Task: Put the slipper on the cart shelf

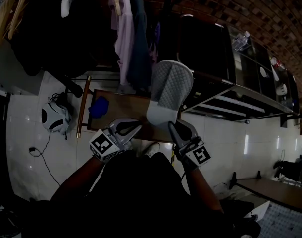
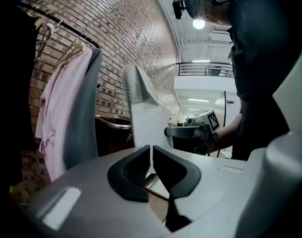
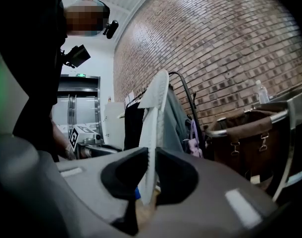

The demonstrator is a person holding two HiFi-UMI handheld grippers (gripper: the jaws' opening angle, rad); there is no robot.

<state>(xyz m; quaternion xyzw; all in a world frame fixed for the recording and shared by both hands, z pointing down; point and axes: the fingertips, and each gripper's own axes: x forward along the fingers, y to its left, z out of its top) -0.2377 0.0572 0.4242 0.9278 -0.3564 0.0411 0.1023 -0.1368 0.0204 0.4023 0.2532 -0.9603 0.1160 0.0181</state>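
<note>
A pale grey slipper (image 1: 168, 90) stands on end in the air, its ribbed sole facing me, above the brown wooden cart shelf (image 1: 122, 109). My right gripper (image 1: 175, 125) is shut on the slipper's lower edge. In the right gripper view the thin slipper (image 3: 153, 118) runs up between the dark pads (image 3: 176, 175) of the right gripper (image 3: 151, 155). My left gripper (image 1: 136, 127) hovers just left of the slipper's bottom, shut with nothing in it. In the left gripper view the slipper (image 2: 141, 113) rises behind the left gripper (image 2: 151, 150).
A blue object (image 1: 98, 107) lies on the shelf's left part, beside a wooden rail (image 1: 81, 108). Hanging clothes (image 1: 126, 29) are behind the cart. A dark bin (image 1: 205, 48) and metal shelving (image 1: 240, 103) stand at right. A white shoe (image 1: 54, 118) lies on the floor at left.
</note>
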